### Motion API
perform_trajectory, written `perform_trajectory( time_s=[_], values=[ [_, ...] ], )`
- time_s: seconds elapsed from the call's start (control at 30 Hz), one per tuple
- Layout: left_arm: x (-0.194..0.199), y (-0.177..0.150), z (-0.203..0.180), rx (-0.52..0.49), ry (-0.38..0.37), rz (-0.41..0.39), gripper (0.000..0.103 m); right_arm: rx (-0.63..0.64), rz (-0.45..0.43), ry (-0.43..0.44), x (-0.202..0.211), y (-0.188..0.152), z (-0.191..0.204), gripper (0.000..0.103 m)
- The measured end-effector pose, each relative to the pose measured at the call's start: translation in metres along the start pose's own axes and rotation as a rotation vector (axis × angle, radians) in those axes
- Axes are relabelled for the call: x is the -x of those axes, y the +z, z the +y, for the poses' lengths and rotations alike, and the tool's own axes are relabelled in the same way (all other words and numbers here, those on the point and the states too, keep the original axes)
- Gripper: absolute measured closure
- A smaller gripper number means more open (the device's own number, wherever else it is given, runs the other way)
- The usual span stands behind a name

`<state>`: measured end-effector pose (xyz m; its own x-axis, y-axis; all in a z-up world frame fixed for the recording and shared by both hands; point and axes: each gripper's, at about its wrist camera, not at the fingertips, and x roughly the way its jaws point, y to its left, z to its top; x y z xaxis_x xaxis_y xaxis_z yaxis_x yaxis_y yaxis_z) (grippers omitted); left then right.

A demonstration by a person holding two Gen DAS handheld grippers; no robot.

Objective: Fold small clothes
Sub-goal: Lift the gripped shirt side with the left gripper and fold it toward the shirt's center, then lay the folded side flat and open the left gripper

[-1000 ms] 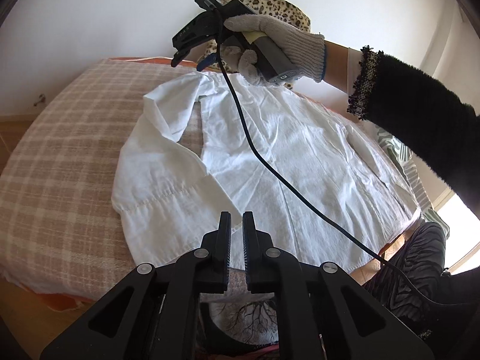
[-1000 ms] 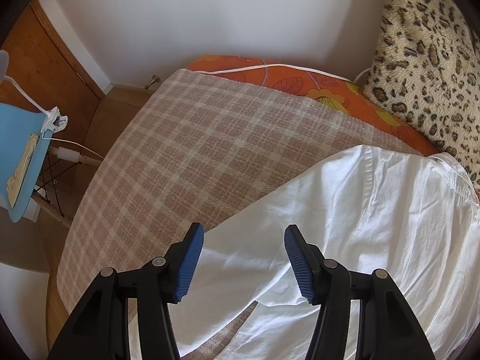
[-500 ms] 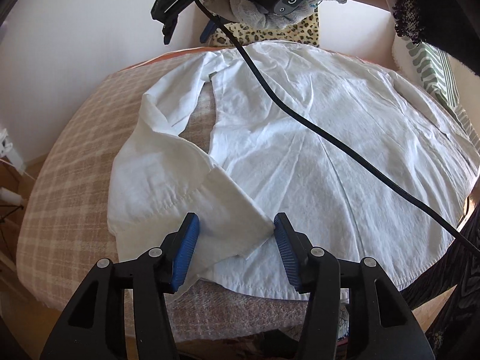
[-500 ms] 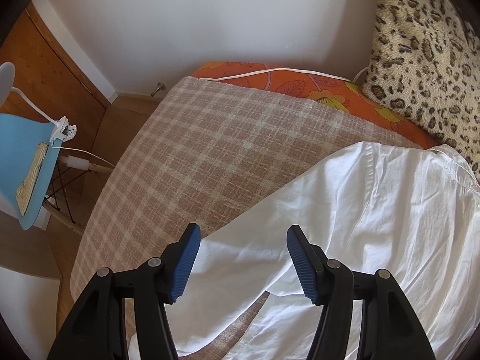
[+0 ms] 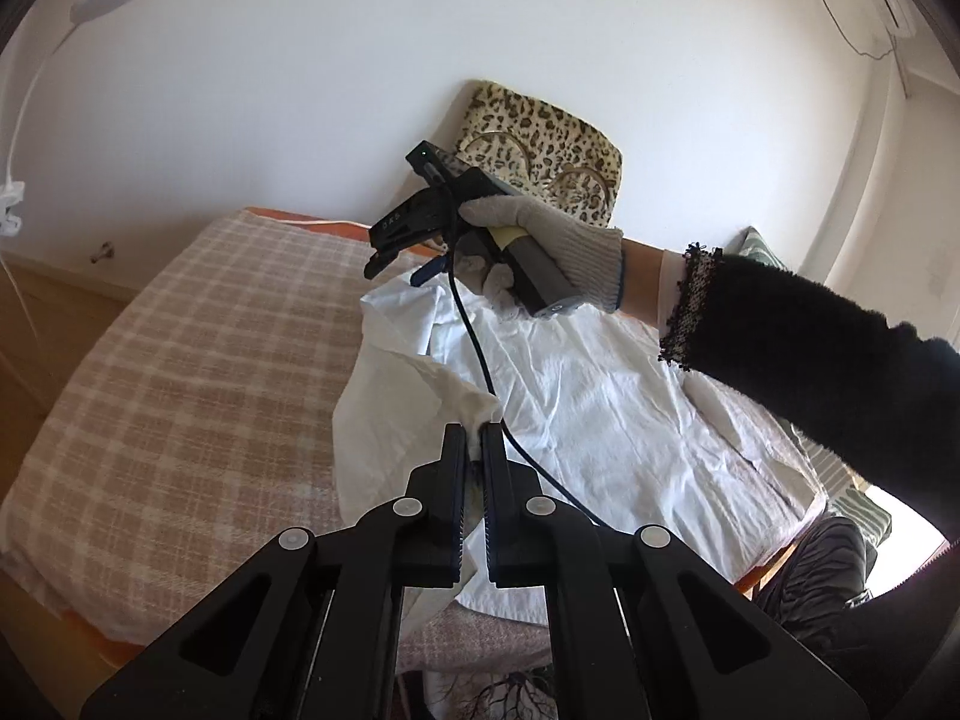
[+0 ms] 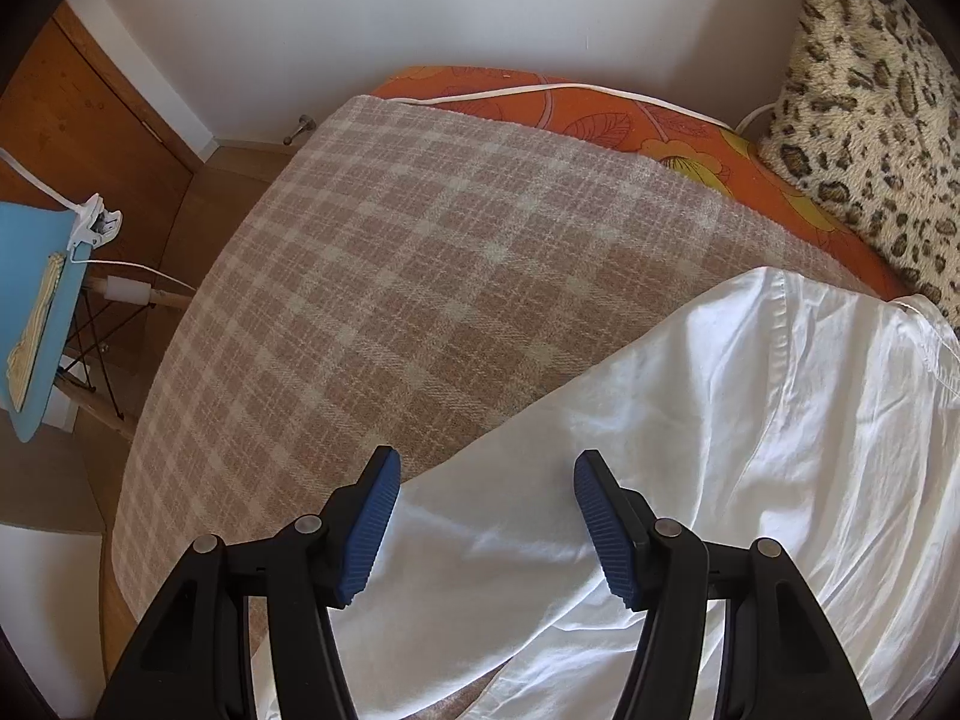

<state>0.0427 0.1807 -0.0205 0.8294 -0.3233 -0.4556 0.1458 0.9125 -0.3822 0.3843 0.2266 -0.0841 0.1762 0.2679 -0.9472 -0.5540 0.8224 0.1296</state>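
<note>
White shirt (image 5: pixel 600 414) spread flat, sleeve cuff lifted.

The only lettering sits in pale characters on the black body of the right gripper (image 5: pixel 401 260), seen from the left wrist camera, too small and blurred to read; nothing else carries any writing

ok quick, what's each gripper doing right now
left gripper: shut on the white shirt's sleeve cuff, lifting it.
right gripper: open, holding nothing, above the shirt's other sleeve.
</note>
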Motion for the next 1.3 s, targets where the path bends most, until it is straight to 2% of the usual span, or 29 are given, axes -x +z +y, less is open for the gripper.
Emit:
perform_trajectory(
  time_s=[0.07, 0.13, 0.27, 0.37, 0.4, 0.47, 0.5, 0.57, 0.67, 0.77, 0.83, 0.93, 1.07, 1.13, 1.27, 1.3],
  values=[
    [0.002, -0.004, -0.014, -0.035, -0.055, 0.007, 0.099, -0.018, 0.006, 0.009, -0.001, 0.002, -0.002, 0.040],
    [-0.009, -0.014, -0.031, -0.086, -0.076, 0.057, 0.099, -0.016, 0.015, 0.004, -0.001, 0.005, 0.000, 0.040],
    [-0.026, -0.039, -0.053, -0.151, -0.121, 0.154, 0.099, 0.042, 0.053, -0.051, -0.002, 0.004, 0.008, 0.040],
    [-0.033, -0.050, -0.061, -0.191, -0.128, 0.195, 0.099, 0.061, 0.087, -0.107, -0.008, -0.001, 0.007, 0.043],
    [-0.034, -0.051, -0.063, -0.197, -0.128, 0.202, 0.099, 0.066, 0.098, -0.124, -0.010, -0.004, 0.005, 0.046],
    [-0.035, -0.051, -0.063, -0.202, -0.121, 0.201, 0.099, 0.084, 0.101, -0.165, -0.011, -0.009, 0.001, 0.079],
    [-0.035, -0.049, -0.063, -0.210, -0.113, 0.196, 0.099, 0.079, 0.095, -0.176, -0.010, -0.011, -0.003, 0.084],
    [-0.031, -0.043, -0.062, -0.225, -0.085, 0.174, 0.099, 0.041, 0.072, -0.144, -0.004, -0.012, -0.014, 0.100],
    [-0.028, -0.025, -0.046, -0.204, -0.040, 0.127, 0.099, -0.021, -0.004, -0.085, 0.015, -0.007, -0.031, 0.103],
    [-0.021, -0.008, -0.041, -0.204, -0.004, 0.063, 0.099, -0.083, -0.071, -0.005, 0.037, -0.002, -0.048, 0.103],
    [-0.023, -0.005, -0.045, -0.232, -0.014, 0.052, 0.099, -0.132, -0.110, 0.066, 0.050, -0.001, -0.064, 0.103],
    [-0.042, -0.017, -0.057, -0.278, -0.055, 0.122, 0.099, -0.170, -0.121, 0.100, 0.054, -0.009, -0.086, 0.103],
    [-0.070, -0.050, -0.077, -0.360, -0.090, 0.257, 0.099, -0.221, -0.076, 0.114, 0.037, -0.029, -0.117, 0.102],
    [-0.078, -0.061, -0.083, -0.385, -0.091, 0.295, 0.099, -0.221, -0.057, 0.078, 0.029, -0.039, -0.123, 0.095],
    [-0.083, -0.070, -0.092, -0.428, -0.065, 0.321, 0.096, -0.213, -0.060, 0.022, 0.027, -0.050, -0.134, 0.073],
    [-0.083, -0.071, -0.092, -0.426, -0.063, 0.338, 0.093, -0.216, -0.063, 0.019, 0.029, -0.055, -0.138, 0.073]
  ],
)
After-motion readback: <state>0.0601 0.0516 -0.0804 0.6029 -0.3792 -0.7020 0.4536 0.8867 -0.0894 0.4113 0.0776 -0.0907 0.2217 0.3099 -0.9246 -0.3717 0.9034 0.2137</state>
